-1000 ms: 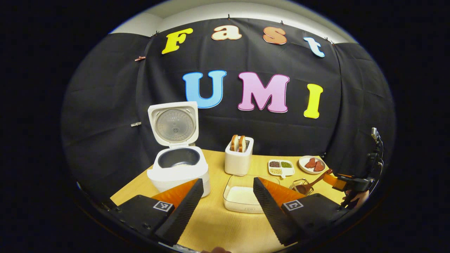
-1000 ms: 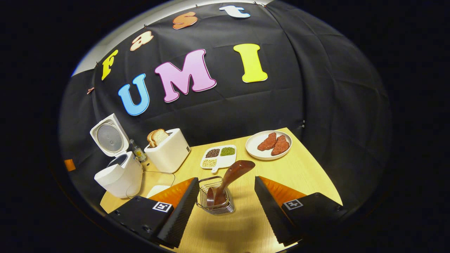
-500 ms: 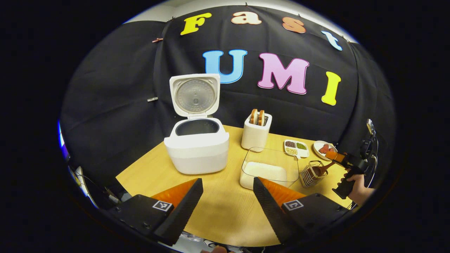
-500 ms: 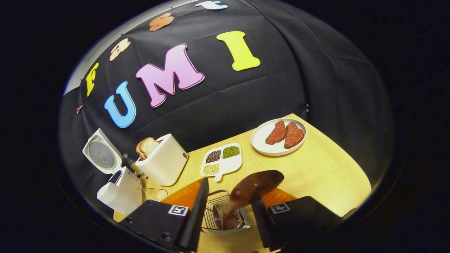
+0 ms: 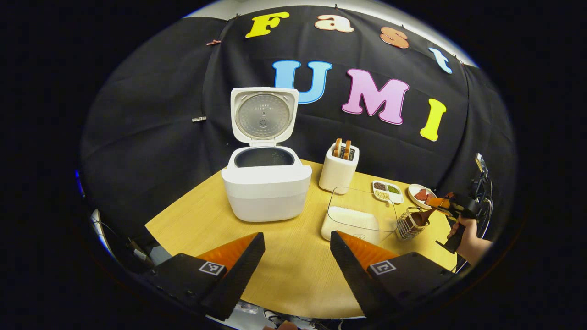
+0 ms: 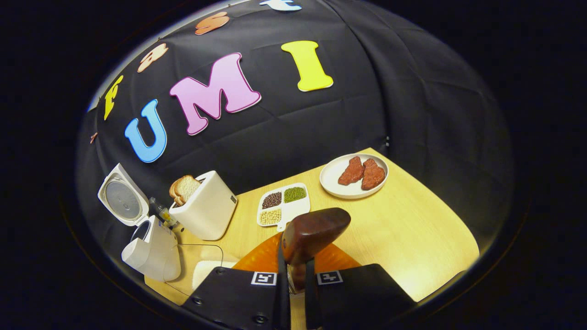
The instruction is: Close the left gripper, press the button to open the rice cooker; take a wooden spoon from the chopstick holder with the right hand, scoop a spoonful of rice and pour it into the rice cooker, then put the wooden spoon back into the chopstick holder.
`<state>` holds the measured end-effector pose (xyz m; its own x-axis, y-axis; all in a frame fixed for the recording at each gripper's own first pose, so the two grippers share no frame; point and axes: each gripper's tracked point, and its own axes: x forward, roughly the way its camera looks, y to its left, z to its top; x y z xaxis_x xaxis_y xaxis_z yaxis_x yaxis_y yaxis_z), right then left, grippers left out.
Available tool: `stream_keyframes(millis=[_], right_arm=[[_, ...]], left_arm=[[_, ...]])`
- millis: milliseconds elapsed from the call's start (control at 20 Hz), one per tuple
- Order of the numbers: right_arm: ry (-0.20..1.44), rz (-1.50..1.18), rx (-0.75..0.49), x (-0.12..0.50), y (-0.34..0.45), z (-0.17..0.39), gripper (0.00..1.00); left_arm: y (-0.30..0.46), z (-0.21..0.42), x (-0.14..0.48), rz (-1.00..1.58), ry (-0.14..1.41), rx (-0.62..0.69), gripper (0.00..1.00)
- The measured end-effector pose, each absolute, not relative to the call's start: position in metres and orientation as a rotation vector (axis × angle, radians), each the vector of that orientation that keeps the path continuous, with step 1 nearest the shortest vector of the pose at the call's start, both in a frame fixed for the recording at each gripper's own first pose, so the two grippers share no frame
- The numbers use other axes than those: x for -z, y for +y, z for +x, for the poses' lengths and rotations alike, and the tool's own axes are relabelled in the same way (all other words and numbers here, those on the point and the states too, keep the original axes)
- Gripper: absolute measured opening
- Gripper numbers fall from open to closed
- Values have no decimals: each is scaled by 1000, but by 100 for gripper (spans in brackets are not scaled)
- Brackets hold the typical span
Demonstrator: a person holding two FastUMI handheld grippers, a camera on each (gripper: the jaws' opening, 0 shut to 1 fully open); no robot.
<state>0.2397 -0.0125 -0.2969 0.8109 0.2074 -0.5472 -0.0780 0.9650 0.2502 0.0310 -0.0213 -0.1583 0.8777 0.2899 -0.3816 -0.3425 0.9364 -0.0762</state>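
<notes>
The white rice cooker stands with its lid raised, its dark inner pot showing; it also appears at the left as the rice cooker. A clear container of rice lies right of it. The wire chopstick holder holds the wooden spoon. My right gripper is shut on the handle of the wooden spoon, whose end sticks up above the fingers. From the left gripper view the right gripper sits at the holder, held by a hand. My left gripper stands open over the table's near edge.
A white toaster with bread stands behind the rice container. A divided dish of beans and a plate with two red pieces lie toward the back right. The wooden table ends close to the black cloth.
My right gripper has shut on the spoon's handle above the holder. My left gripper has drawn back and up from the cooker, still open.
</notes>
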Motion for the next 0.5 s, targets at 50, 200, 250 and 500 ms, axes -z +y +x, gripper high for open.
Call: stream_keyframes(millis=[50,200,250,500], right_arm=[[592,207,-149,285,-10,236,17],[524,166,-124,243,-8,230,17],[505,157,-114,230,-8,227,17],[420,122,-108,173,13,204,17]], left_arm=[[-12,32,156,-113,364,-318,99],[14,34,141,-45,316,-274,99],[18,33,138,-40,300,-256,99],[37,15,148,-85,280,-195,98]])
